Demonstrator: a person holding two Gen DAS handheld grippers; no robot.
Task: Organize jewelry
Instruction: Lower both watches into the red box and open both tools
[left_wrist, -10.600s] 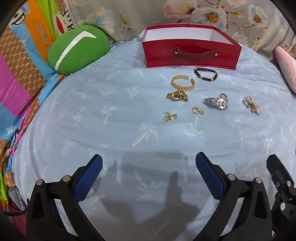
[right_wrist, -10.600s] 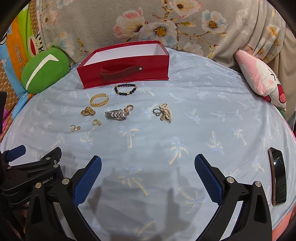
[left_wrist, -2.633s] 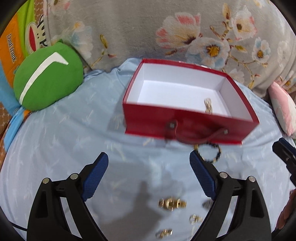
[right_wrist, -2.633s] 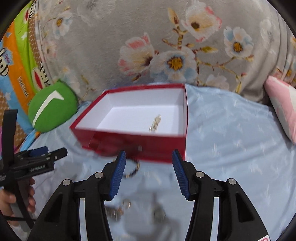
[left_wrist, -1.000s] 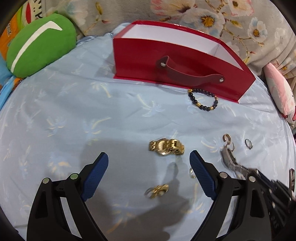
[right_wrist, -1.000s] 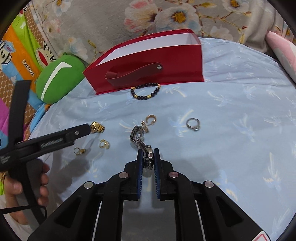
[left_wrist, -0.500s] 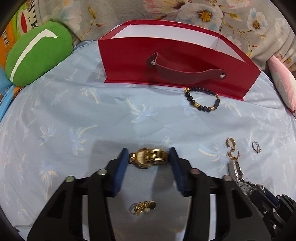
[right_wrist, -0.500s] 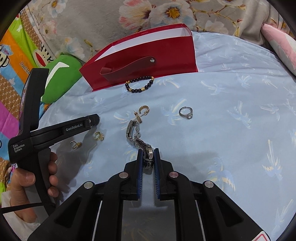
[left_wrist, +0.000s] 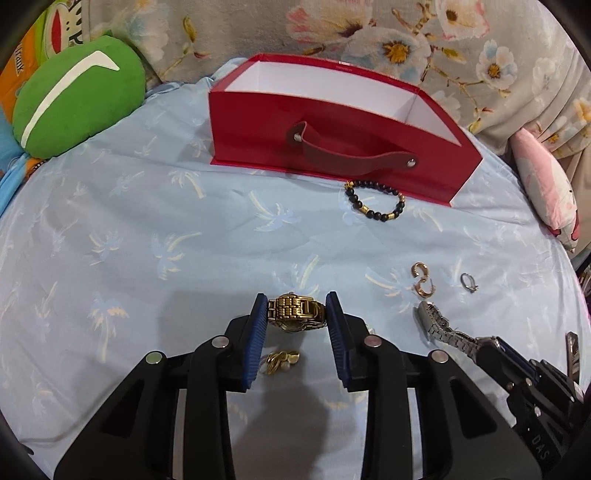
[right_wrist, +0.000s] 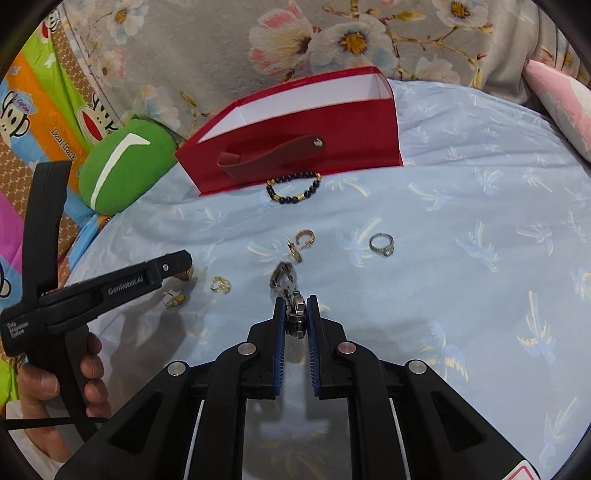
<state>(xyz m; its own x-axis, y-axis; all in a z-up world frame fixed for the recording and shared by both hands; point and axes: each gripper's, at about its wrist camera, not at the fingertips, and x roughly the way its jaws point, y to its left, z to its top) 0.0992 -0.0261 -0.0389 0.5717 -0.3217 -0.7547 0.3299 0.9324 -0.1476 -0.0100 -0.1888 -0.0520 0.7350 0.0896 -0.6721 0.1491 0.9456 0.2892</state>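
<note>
The left tool (left_wrist: 296, 314) is closing on the gold watch (left_wrist: 296, 314), whose band lies crosswise between the pads, apparently touching both. The right tool (right_wrist: 295, 314) pinches the silver watch (right_wrist: 283, 277) by one end. The red box (left_wrist: 332, 147) sits toward the frame's top; only the left view shows its white interior wall.

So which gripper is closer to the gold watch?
Left. The left gripper has the gold watch between its closing jaws. The right gripper is off to the side, shut on the silver watch.
</note>
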